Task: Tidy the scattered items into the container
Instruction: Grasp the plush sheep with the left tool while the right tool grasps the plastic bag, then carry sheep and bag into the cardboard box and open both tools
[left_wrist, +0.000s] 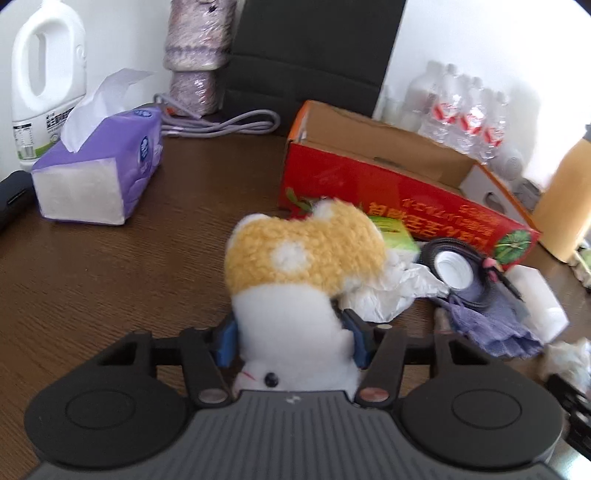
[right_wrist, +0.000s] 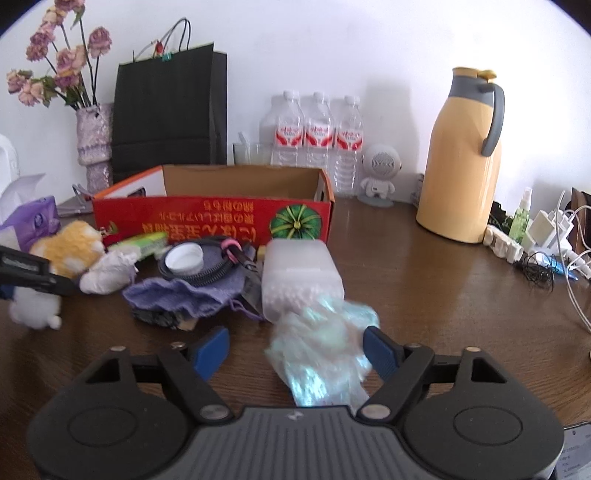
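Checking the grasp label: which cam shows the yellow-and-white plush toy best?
Left wrist: the yellow-and-white plush toy fills the centre, its white body between the left gripper's blue pads. Right wrist shows it small at the left edge, partly hidden.

Cardboard box (right_wrist: 212, 218) as landmark: water bottles (right_wrist: 317, 133) and paper bag (right_wrist: 168, 110) behind; thermos jug (right_wrist: 461, 158) to its right; tissue pack (left_wrist: 99, 173) to its left; plush toy (left_wrist: 303, 254), bottle cap (right_wrist: 184, 258) and cloth (right_wrist: 184, 291) before it.
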